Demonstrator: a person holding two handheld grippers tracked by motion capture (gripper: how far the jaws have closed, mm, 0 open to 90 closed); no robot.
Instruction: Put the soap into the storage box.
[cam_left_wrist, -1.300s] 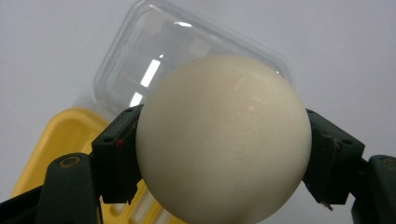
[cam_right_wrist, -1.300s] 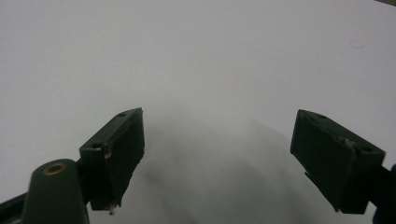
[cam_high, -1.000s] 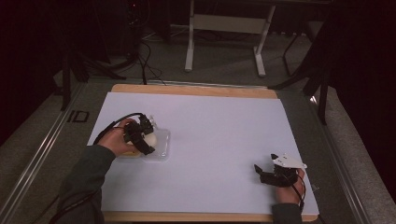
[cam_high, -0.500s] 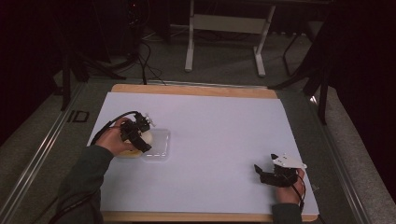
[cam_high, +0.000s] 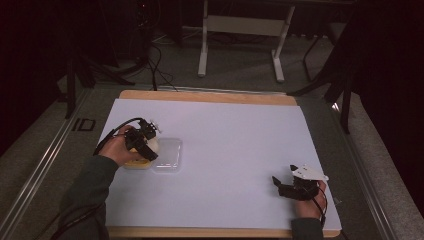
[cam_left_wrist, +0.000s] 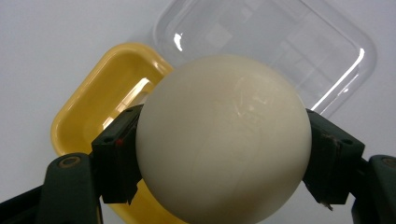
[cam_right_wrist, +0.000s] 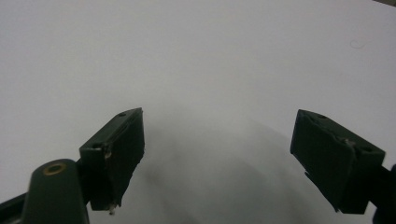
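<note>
My left gripper (cam_left_wrist: 219, 154) is shut on a cream-white ball (cam_left_wrist: 223, 140), its two black pads pressing on the ball's sides. Below the ball lies a yellow container (cam_left_wrist: 100, 112), with its clear plastic lid (cam_left_wrist: 280, 46) lying next to it on the white sheet. In the high view the left gripper (cam_high: 145, 142) hangs over the yellow container (cam_high: 136, 163) at the table's left, beside the clear lid (cam_high: 170, 155). My right gripper (cam_right_wrist: 222, 154) stands open over bare white sheet, nothing between its jaws. The high view shows the right gripper (cam_high: 282, 186) near the front right corner.
A white sheet (cam_high: 235, 145) covers a wooden board (cam_high: 210, 96). Metal rails run along both sides of the table. Beyond the far edge stand a grey frame's legs (cam_high: 240, 40) and cables on a dark floor.
The left gripper with the ball has shifted slightly leftward, over the yellow container. The right gripper has stayed still.
</note>
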